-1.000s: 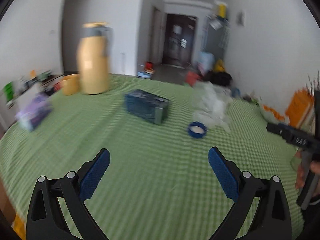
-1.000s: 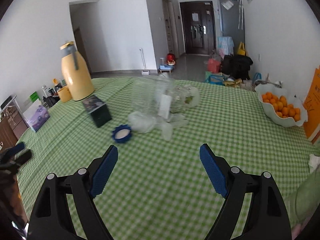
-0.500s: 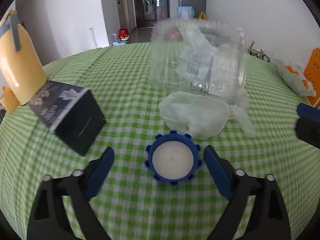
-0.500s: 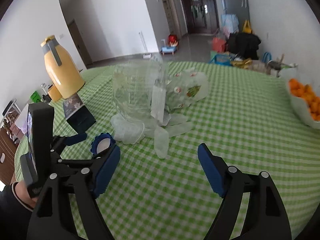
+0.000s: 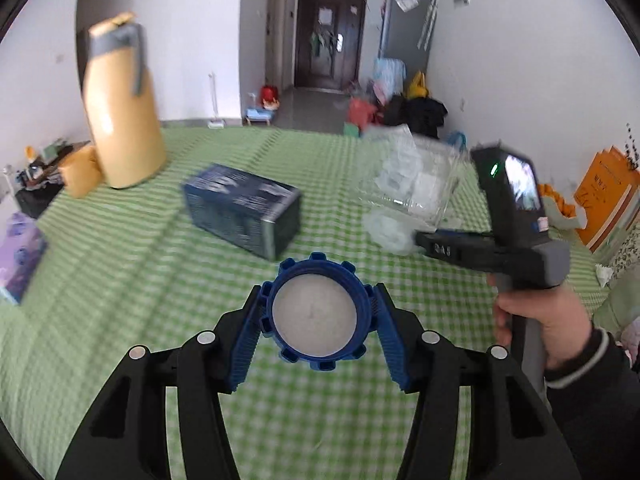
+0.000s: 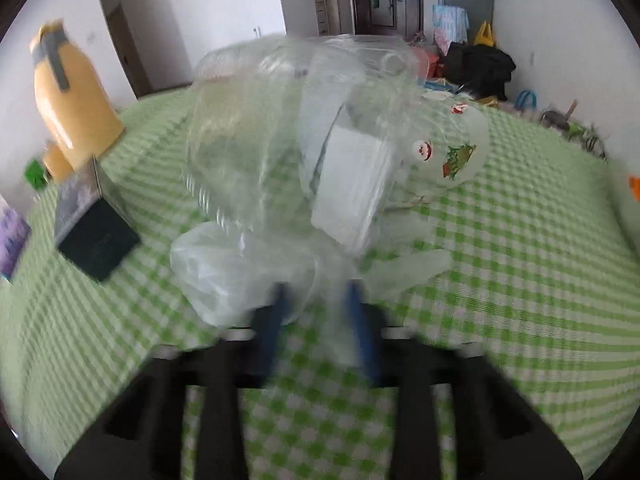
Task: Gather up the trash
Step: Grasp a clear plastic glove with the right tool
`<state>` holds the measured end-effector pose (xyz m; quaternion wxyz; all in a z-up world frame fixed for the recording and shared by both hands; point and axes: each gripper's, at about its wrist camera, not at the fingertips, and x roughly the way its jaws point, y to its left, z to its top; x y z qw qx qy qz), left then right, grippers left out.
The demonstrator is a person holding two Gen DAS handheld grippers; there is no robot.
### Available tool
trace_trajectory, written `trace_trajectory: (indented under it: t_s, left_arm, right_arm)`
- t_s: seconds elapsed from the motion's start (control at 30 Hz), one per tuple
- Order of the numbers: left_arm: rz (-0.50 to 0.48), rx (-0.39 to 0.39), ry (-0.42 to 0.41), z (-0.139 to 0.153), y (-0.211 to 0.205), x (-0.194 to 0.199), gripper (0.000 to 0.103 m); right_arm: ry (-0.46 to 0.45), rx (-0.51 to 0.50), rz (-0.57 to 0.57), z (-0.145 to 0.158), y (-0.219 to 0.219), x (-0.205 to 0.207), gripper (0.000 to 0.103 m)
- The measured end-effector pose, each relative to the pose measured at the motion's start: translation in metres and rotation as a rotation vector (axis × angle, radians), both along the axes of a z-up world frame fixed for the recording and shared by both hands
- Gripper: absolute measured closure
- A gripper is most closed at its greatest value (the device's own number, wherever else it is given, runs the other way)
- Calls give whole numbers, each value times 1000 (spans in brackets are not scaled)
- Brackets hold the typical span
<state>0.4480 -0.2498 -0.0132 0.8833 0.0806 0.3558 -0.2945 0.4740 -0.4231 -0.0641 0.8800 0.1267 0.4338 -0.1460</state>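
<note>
Gripping a blue lid (image 5: pixel 318 312) between its pads, the left gripper (image 5: pixel 318 318) points downward over a green checked table (image 5: pixel 120 280); its jaws have just been closing, and the lid sits between them. At 3 o'clock in that view a hand (image 5: pixel 540 316) holds the right gripper's handle. The right gripper (image 6: pixel 316 312), tilted down, has just been closing, and its blurred jaws pinch thin clear plastic film (image 6: pixel 240 272). Open cloth lies at 9 o'clock of the lid and toward the near edge. At 11 o'clock a dark box (image 5: pixel 244 208) lies on its side, with a yellow flask (image 5: pixel 122 108) beyond it. At 12 o'clock of the right gripper a clear jar (image 6: pixel 288 132) lies tipped, holding crumpled plastic and a white packet (image 6: pixel 352 184). A bag (image 6: pixel 456 148) printed with Christmas figures lies beside the jar at 2 o'clock.
</note>
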Motion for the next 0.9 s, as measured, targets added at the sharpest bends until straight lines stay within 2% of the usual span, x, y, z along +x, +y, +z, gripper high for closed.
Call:
trace_trajectory:
  t_s: [0.13,0.27,0.37,0.5,0.6,0.7,0.9]
  left_arm:
    - [40,-18,-36,17,31,-21,51]
    - [69,-57,-53,28,62,-44,51]
    - [81,-69,-51,32,84,-64,51]
    - [108,-87,-45,37,115,-93,51]
    - [134,-87,-47,34,132,-108,51]
    - [168,-104,-60,38,153,-119,51]
    - [247,-133,-84,47,203,-136,51]
  right_arm:
    - [21,-1,47,2,18,-32,101]
    - [1,13,91,3,42,-102,101]
    - [-31,27,107,11,60,-152,101]
    - [-106,16,89,38,77,-208,101]
    - [-156,-11,74,61,85,-229,101]
    - [-187,-33,85,76,91,-232,101]
    - [-207,-53,172,83,128,-219,101]
